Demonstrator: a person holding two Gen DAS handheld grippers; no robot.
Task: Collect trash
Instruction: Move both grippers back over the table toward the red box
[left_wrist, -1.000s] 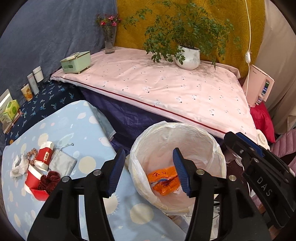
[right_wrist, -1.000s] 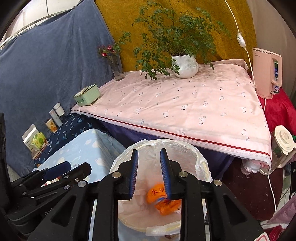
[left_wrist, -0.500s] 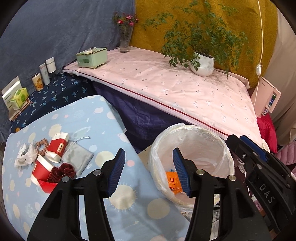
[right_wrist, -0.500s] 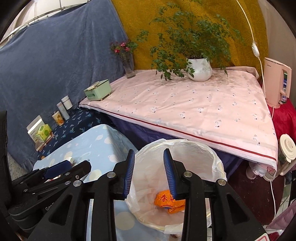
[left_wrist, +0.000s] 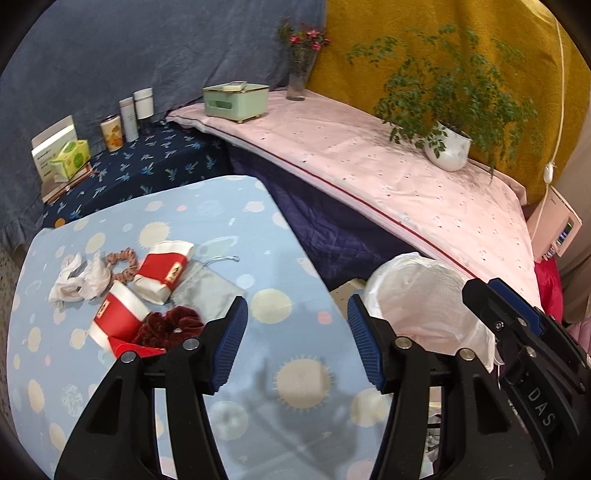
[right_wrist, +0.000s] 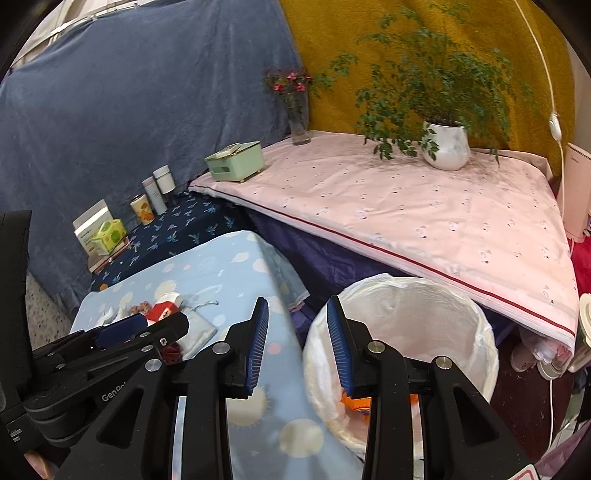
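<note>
Trash sits in a small heap at the middle left of the left wrist view, on the blue spotted tablecloth (left_wrist: 229, 206): two red-and-white paper cups (left_wrist: 164, 267) lying on their sides, a crumpled white tissue (left_wrist: 79, 282), a pink scrunchie (left_wrist: 122, 258), a dark red scrunchie (left_wrist: 168, 328) and a grey pouch (left_wrist: 207, 286) touching one another or just beside. Left gripper (left_wrist: 297, 345) hovers above the cloth at lower centre, its blue-padded jaws spread wide and holding nothing. In the right wrist view the right gripper (right_wrist: 297, 349) is parted too and empty, straddling the table edge and the rim of the white-lined bin (right_wrist: 476, 325) at lower right. An orange wrapper (right_wrist: 356, 402) lies at the bottom of that bin, partly hidden behind the right finger
</note>
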